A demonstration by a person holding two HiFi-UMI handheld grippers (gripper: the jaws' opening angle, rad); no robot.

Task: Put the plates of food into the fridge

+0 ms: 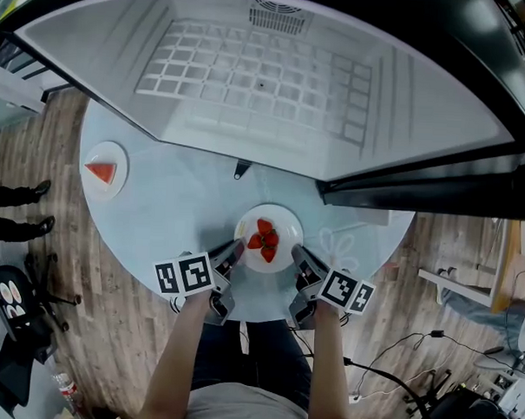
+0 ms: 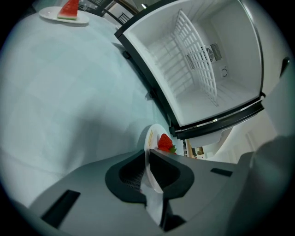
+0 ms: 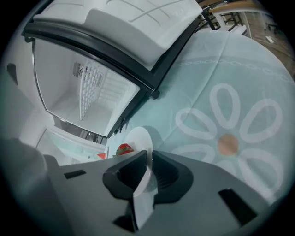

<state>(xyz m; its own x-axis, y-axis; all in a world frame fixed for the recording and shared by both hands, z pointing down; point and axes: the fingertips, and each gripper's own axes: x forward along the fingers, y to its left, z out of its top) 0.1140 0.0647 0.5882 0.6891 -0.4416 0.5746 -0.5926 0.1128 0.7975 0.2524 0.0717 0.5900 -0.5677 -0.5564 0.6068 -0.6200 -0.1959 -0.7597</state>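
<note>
left tongs [image 1: 235, 250] — jaws clamped on plate [image 1: 284, 223] rim | right tongs [image 1: 297, 253] — jaws clamped on opposite rim

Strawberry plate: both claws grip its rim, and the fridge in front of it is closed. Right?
Not quite. The fridge stands open, as the head view shows. The rest holds: the left claw and the right claw both grip the rim of the strawberry plate.

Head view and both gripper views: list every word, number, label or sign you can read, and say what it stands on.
No readable words or numbers anywhere.
Left gripper and right gripper: black-and-white square markers only, no letters.
Plate rim: faint yellowish marks, too blurred to read.
</note>
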